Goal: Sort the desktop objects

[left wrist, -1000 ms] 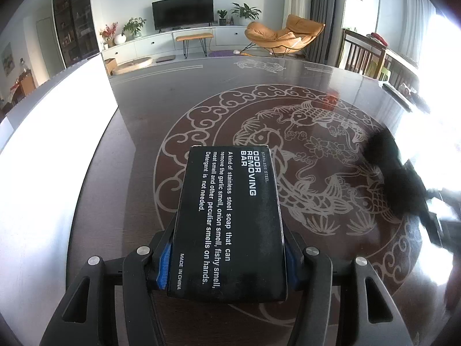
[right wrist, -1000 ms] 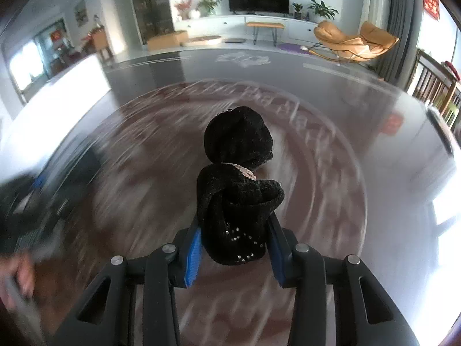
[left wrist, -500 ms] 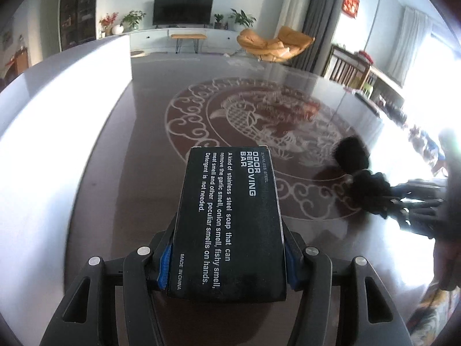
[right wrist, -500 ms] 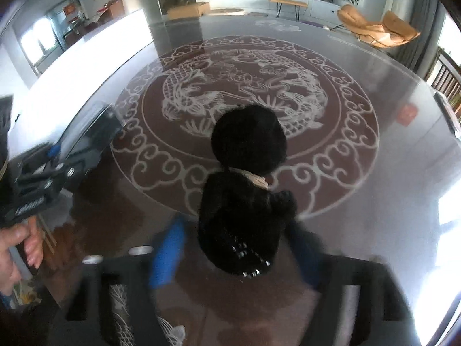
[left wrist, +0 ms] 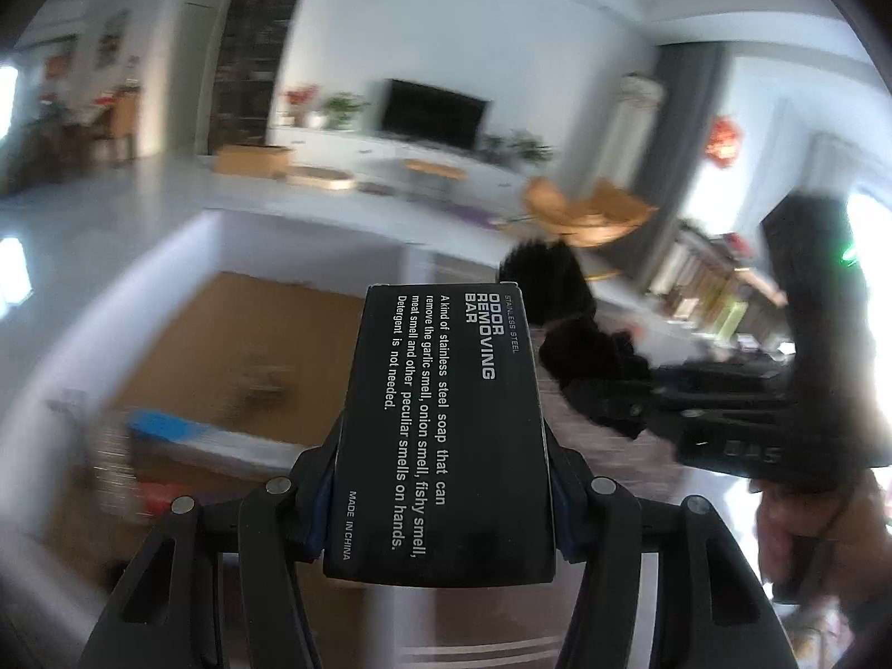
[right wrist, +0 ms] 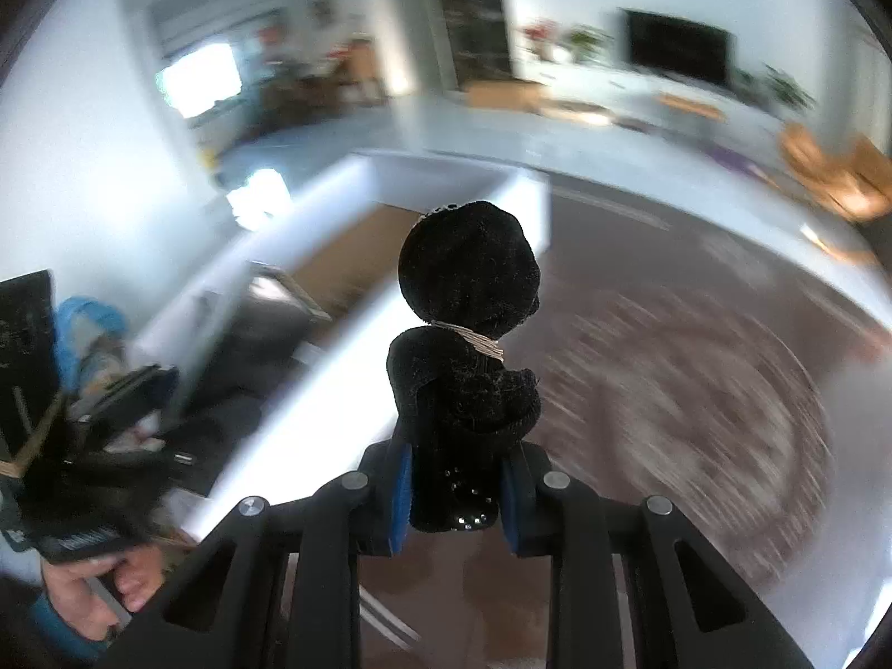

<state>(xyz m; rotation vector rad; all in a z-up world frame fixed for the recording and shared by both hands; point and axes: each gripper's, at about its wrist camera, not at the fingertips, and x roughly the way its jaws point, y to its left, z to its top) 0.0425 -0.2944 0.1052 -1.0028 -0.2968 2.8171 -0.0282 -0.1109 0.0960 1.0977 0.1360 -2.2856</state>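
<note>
My left gripper [left wrist: 440,507] is shut on a black box [left wrist: 443,423] printed "Odor Removing Bar", held in the air beyond the table's left edge. My right gripper [right wrist: 456,493] is shut on a black plush toy [right wrist: 468,334] with a pale cord at its neck, held above the table's left edge. In the left wrist view the plush toy [left wrist: 563,306] and right gripper [left wrist: 624,390] show just right of the box. In the right wrist view the left gripper's body shows at the far left, with a hand [right wrist: 106,574] on it.
An open white-walled box [left wrist: 240,345] with a brown bottom stands below and left of the table, holding blurred items, one blue and white [left wrist: 184,435]. The dark table [right wrist: 697,390] with its pale round pattern lies to the right. The living room lies behind.
Both grippers have swung left and lifted off the table with their loads, now over its left edge near the open box. Both views are motion-blurred.
</note>
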